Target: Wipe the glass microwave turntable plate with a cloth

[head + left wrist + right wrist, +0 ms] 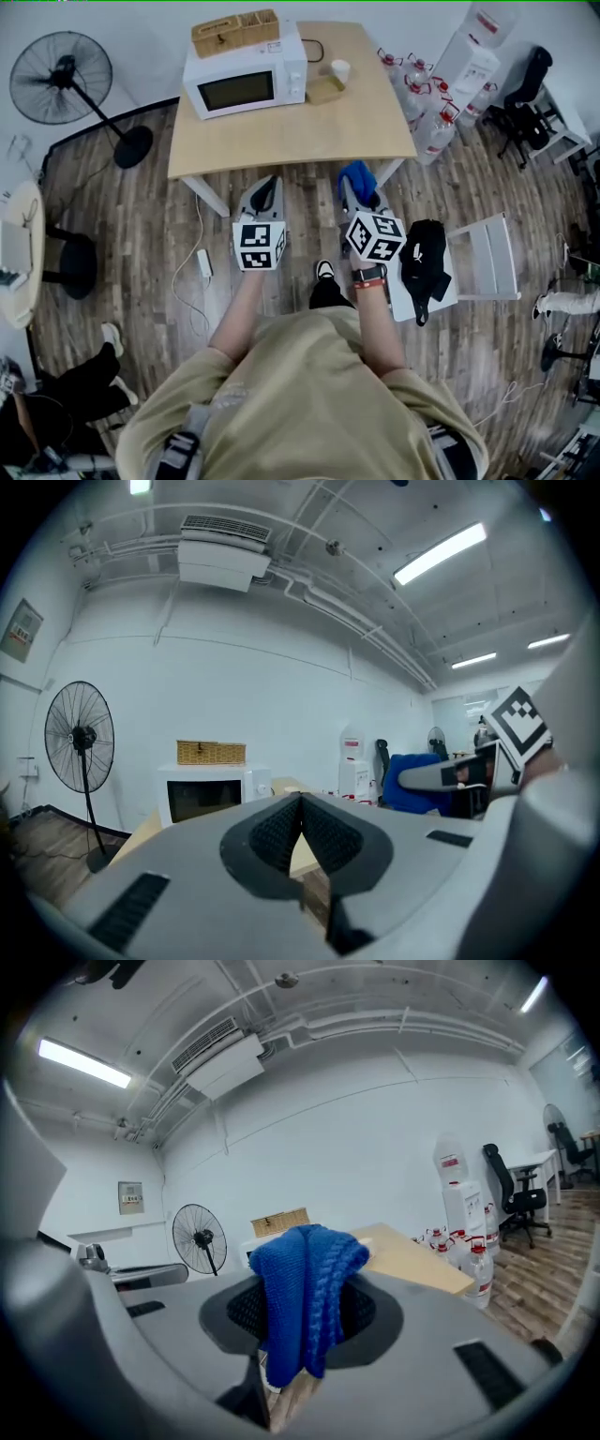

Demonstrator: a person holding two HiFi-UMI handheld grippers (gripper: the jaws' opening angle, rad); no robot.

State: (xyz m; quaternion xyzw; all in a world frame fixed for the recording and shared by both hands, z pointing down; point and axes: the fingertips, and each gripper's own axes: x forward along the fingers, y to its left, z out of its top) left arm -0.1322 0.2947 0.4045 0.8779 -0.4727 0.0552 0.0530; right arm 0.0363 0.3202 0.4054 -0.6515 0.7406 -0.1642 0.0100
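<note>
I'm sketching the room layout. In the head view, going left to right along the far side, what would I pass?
Standing fan → microwave → cup → water bottles → black office chair.

"Where is there room to pass?"
"The near half of the tabletop [291,141], centre frame, lies bare."
"And in the way?"
"The microwave [246,80] fills its far left corner, with a cup [340,70] near its right side. Bottles [439,131] crowd the floor at upper right."
</note>
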